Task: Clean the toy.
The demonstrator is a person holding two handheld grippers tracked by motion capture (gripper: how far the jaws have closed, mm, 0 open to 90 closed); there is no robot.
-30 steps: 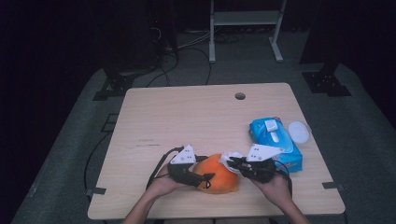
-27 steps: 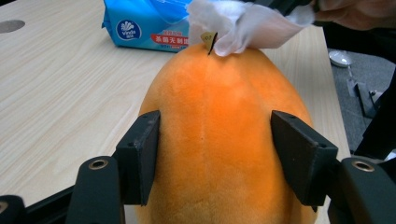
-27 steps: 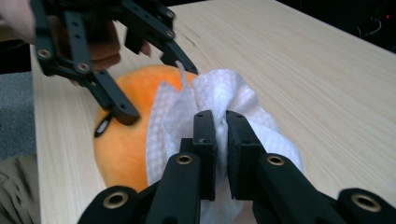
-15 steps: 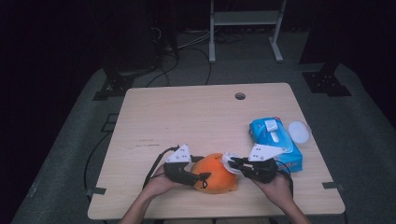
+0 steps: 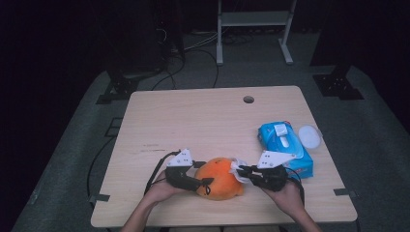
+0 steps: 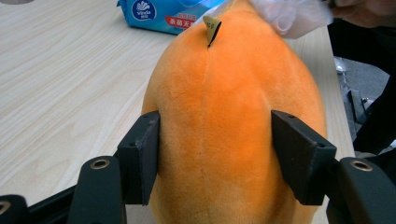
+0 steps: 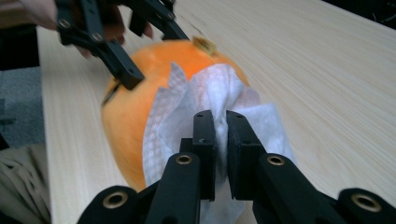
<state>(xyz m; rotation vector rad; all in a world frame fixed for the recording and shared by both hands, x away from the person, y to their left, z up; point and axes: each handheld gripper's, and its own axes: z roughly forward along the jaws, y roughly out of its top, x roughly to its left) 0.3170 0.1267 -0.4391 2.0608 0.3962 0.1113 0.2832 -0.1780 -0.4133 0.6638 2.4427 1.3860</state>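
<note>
An orange plush toy (image 5: 220, 178) lies near the table's front edge, with a small tan tag (image 6: 212, 27) on its top. My left gripper (image 5: 203, 175) comes at it from the left, and its two pads (image 6: 140, 156) press into the toy's sides, so it is shut on the toy (image 6: 215, 116). My right gripper (image 7: 220, 140) comes from the right, shut on a crumpled white wipe (image 7: 208, 95). The wipe (image 5: 238, 167) lies against the toy's right side (image 7: 135, 93).
A blue pack of wet wipes (image 5: 284, 147) lies just right of my right hand, with a round white lid (image 5: 309, 137) beside it. The wooden table (image 5: 203, 121) has a cable hole (image 5: 248, 99) at the back. A metal stand (image 5: 251, 19) is behind the table.
</note>
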